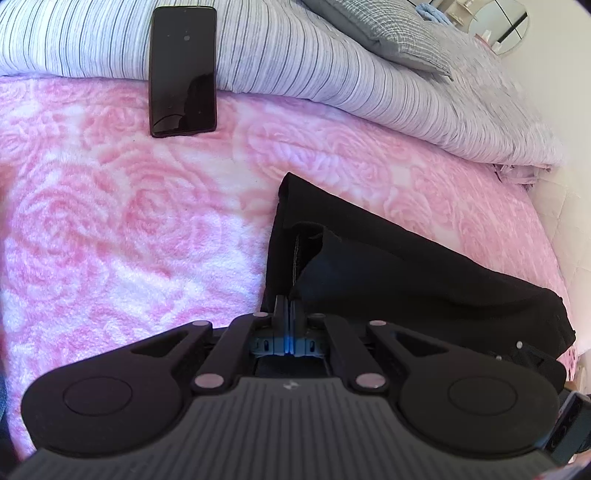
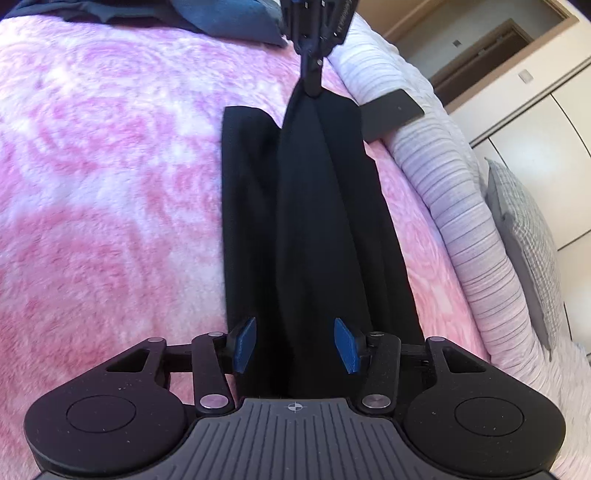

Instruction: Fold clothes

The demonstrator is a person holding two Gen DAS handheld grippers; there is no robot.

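A black garment [image 2: 317, 221] lies as a long folded strip on the pink rose-patterned blanket [image 2: 110, 184] of a bed, running up the middle of the right wrist view.

In that view the right gripper [image 2: 295, 345] is released, its blue pads [image 2: 245, 345] spread wide to either side of the near end of the cloth. At the top centre of the frame the left gripper [image 2: 312, 83] pinches the far end, lifting it into a peak (only this view shows that raised point).

The left wrist view shows its own fingers [image 1: 290, 308] clenched together at lower centre, with the garment's edge caught between them and a stitched seam visible just above. The rest of the cloth stretches toward the lower right of that frame.

A dark phone [image 1: 183, 70] leans in the upper left of the left view, partly on the blanket and partly on a striped duvet [image 1: 332, 59]. A grey checked pillow [image 1: 399, 33] sits upper right. The right view alone shows pale wardrobe doors [image 2: 535, 140] at its right edge.
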